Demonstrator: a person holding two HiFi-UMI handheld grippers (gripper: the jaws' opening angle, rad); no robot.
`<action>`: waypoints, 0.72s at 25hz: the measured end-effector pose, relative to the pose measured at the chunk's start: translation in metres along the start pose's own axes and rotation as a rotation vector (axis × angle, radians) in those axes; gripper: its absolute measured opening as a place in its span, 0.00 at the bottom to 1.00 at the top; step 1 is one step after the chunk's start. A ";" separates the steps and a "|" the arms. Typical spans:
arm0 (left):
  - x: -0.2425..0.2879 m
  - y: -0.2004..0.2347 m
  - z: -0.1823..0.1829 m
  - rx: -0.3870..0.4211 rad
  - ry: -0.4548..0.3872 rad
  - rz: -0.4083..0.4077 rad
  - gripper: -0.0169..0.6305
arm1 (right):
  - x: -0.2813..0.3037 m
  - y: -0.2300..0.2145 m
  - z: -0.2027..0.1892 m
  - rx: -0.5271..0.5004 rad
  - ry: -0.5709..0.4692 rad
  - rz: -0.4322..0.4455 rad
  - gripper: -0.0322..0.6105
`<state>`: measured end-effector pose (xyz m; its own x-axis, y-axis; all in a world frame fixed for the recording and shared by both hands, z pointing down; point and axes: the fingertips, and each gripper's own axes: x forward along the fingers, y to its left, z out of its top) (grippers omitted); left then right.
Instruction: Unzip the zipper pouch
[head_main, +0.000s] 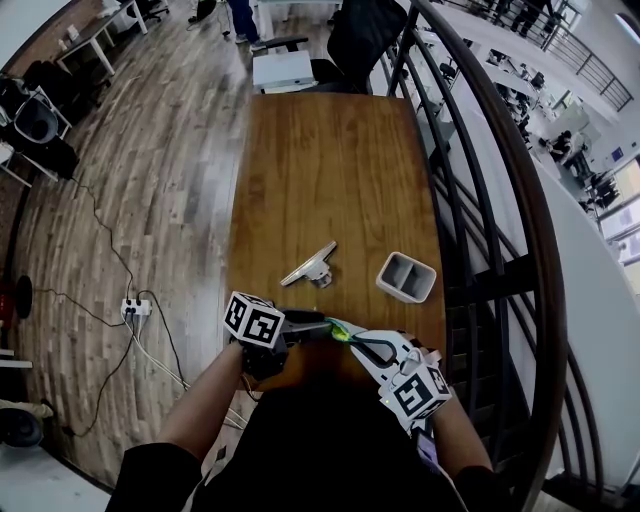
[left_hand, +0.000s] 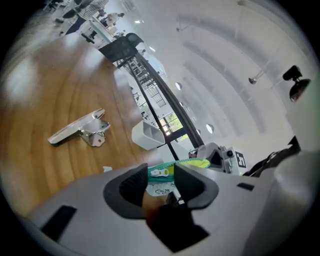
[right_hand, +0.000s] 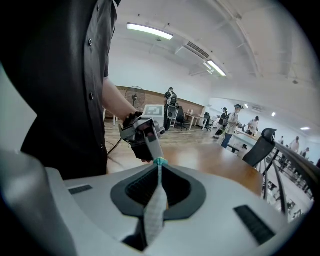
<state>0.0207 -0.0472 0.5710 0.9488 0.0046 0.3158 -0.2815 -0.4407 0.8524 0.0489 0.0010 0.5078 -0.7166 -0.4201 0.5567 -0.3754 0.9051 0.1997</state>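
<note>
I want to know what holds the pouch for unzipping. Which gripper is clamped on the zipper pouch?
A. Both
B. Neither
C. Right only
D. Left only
C: the right gripper has its fingers closed on the zipper pouch fabric, while the left gripper has its fingers apart, either side of the zipper pull, not pressing it.

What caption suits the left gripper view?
Open left hand-held gripper frames the white zipper pull of a green-zippered white fabric pouch.
</note>
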 end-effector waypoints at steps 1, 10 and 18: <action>0.001 0.001 0.000 -0.030 0.001 0.010 0.29 | 0.001 0.000 -0.001 -0.001 0.002 -0.003 0.08; 0.000 0.003 -0.003 -0.131 0.017 0.043 0.19 | 0.002 -0.003 -0.002 0.010 0.001 -0.016 0.08; -0.009 -0.003 -0.002 -0.142 -0.006 -0.010 0.18 | -0.004 -0.007 -0.004 0.033 -0.006 -0.026 0.08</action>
<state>0.0134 -0.0439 0.5661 0.9523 0.0032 0.3051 -0.2892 -0.3093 0.9059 0.0567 -0.0030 0.5076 -0.7098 -0.4438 0.5470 -0.4128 0.8913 0.1876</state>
